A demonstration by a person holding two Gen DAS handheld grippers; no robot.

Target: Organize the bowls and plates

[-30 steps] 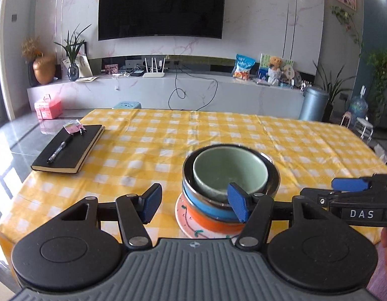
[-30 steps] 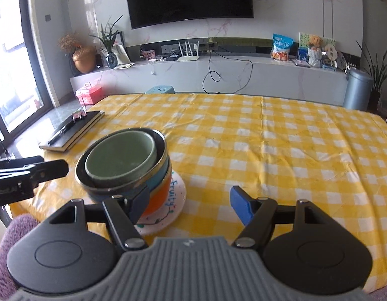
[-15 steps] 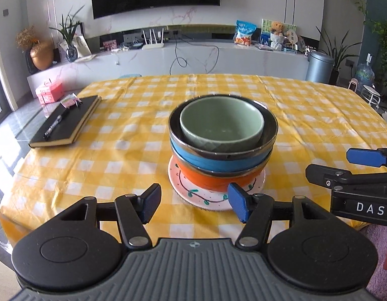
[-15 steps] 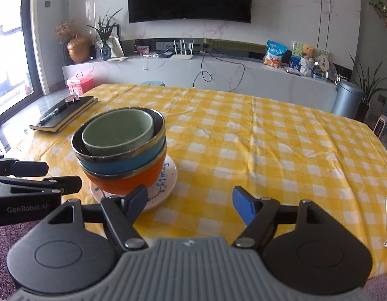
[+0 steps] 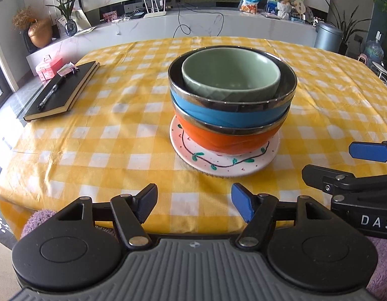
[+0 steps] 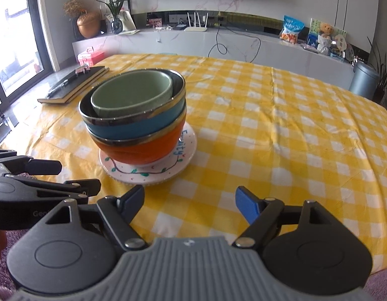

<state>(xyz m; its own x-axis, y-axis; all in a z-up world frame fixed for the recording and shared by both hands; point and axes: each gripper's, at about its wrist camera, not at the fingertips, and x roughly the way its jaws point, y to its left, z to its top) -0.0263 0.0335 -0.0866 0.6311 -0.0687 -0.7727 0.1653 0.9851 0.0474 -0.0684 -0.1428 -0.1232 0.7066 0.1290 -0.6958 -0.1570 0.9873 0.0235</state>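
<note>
**Bowls nested on the plate, both grippers clear of the stack**

The stack stands near the middle of the yellow checked tablecloth (image 5: 98,135): a small green bowl (image 5: 231,75) sits inside a blue bowl with a silver rim (image 5: 231,111), which sits in an orange bowl (image 5: 228,139), and that rests on a white plate with a painted vine border (image 5: 218,164). The left gripper (image 5: 194,204) has its jaws spread wide and holds nothing; it hangs near the table's front edge, apart from the plate. The right gripper (image 6: 189,204) is likewise spread and empty, just short of the plate's rim.

Judging by how things lie, the nesting looks finished — no loose dish shows in either view. If anything is left, it is probably squaring the stack: the green bowl sits off-centre in the blue one. A next move would call for a light nudge or a grip on a rim, taken gently so the bowls do not slide on the plate.

The right wrist view shows blue lettering on the plate's right side, hidden from the left wrist view, and makes the green bowl's lean towards one wall plainer. The left wrist view shows the vine border's front arc more fully. Each view catches the other gripper at its edge. A black notebook (image 5: 61,92) with a pen (image 5: 51,91) on it lies well apart, to the left.
</note>
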